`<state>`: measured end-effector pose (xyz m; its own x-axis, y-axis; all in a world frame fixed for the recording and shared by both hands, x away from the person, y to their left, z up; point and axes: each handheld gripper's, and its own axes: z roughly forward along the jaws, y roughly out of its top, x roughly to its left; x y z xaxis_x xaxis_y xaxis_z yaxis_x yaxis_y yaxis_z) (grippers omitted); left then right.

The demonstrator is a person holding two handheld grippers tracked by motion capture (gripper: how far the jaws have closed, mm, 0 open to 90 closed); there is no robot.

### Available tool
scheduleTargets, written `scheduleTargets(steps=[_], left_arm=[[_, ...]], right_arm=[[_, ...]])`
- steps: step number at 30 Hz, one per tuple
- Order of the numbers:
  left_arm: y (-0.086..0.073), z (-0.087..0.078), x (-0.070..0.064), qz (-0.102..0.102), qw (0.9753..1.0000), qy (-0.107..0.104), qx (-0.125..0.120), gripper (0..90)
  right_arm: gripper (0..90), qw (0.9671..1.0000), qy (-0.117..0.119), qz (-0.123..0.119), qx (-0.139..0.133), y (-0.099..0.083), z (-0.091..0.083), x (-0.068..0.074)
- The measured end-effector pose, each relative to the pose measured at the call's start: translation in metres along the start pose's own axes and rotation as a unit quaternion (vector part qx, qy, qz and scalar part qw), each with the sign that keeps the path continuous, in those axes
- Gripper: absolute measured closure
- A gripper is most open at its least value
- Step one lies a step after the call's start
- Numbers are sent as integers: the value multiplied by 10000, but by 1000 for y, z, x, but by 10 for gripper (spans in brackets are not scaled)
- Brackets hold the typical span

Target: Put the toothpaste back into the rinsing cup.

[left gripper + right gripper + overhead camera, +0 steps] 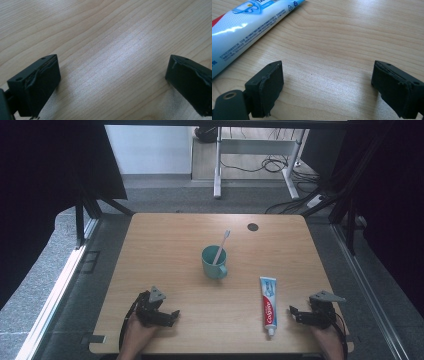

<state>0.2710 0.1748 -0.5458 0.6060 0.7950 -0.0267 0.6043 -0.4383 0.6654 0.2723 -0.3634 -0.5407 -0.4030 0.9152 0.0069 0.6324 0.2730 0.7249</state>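
High view: a toothpaste tube (268, 304) is seen lying flat on the wooden surface (175, 245), near its front edge and right of the middle. Its long axis runs from front to back, with the cap pointed at the front edge and the flat crimped end pointed toward the far edge. The right hand-held gripper (296, 314) is rested just beside the tube's cap end, toward the front right corner, its jaws spread wide with bare wood between them; in the right gripper view (327, 82) the tube (244, 27) is seen off to one side of the near jaw, not touched. The left hand-held gripper (172, 315) is rested near the front left corner, well apart from the tube, its jaws also held wide over bare wood, as seen in the left gripper view (112, 77). A teal mug (214, 262) is stood near the centre of the surface, behind the tube, with a toothbrush (221, 247) leaned in it, head up. Nothing is placed between the right hand-held gripper and the tube.
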Motion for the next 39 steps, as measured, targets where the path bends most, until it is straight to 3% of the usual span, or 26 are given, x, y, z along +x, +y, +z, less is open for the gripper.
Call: scheduleTargets(steps=[17, 39], left_arm=[[0, 0, 0, 1, 10000, 2, 1, 0], [0, 0, -1, -34, 10000, 43, -6, 1]], right_arm=[[47, 9996, 121, -198, 166, -2, -8, -1], [12, 9971, 287, -426, 553, 17, -17, 6]])
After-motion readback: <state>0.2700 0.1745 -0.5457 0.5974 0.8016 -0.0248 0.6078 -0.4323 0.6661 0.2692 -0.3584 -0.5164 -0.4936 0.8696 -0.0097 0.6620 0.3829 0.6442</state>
